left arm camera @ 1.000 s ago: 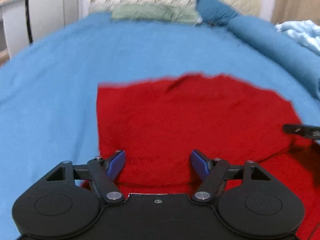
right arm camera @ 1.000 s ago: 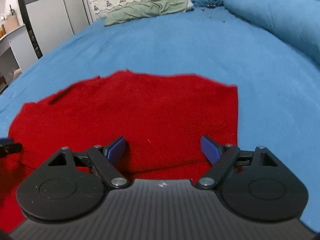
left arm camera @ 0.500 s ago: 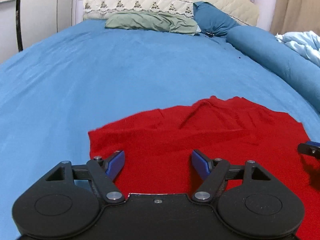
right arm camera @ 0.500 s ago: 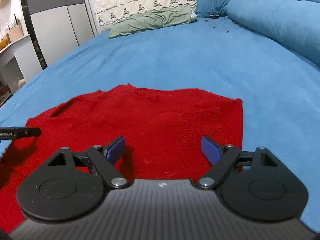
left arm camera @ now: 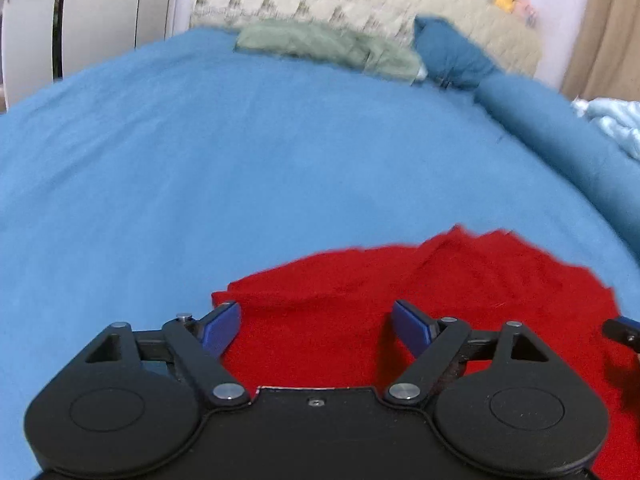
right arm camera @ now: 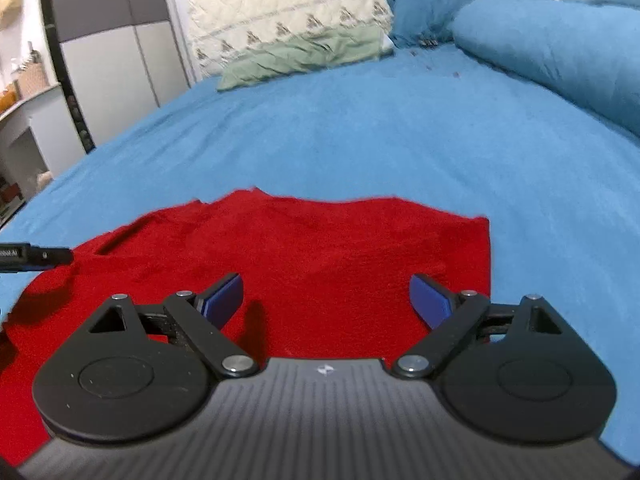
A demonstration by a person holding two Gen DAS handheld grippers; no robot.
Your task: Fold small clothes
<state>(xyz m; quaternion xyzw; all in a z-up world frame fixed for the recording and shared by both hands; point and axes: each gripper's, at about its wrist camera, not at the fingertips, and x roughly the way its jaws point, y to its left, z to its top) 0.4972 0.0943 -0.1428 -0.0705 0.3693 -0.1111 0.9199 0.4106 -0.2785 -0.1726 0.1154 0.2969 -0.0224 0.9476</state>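
A small red knitted garment point(left arm camera: 440, 288) lies spread on the blue bed sheet point(left arm camera: 240, 160); it also shows in the right wrist view point(right arm camera: 328, 248). My left gripper point(left arm camera: 316, 328) is open and empty, low over the garment's near left part, its left blue finger point(left arm camera: 220, 328) by the left edge. My right gripper point(right arm camera: 326, 300) is open and empty over the garment's near right part, close to its right edge. The tip of the right gripper point(left arm camera: 622, 330) shows at the left view's right edge. The left gripper's tip point(right arm camera: 36, 257) shows at the right view's left edge.
A green cloth point(right arm camera: 304, 58) and a cream quilted headboard pad point(right arm camera: 280, 20) lie at the far end of the bed. A dark blue pillow point(right arm camera: 420, 8) and rolled blue duvet point(right arm camera: 560, 48) run along the right. A wardrobe point(right arm camera: 108, 52) and shelves point(right arm camera: 24, 120) stand left.
Both grippers have drawn back toward the garment's near edge and tilted up, so less red cloth and more of the bed shows. Both stayed open.
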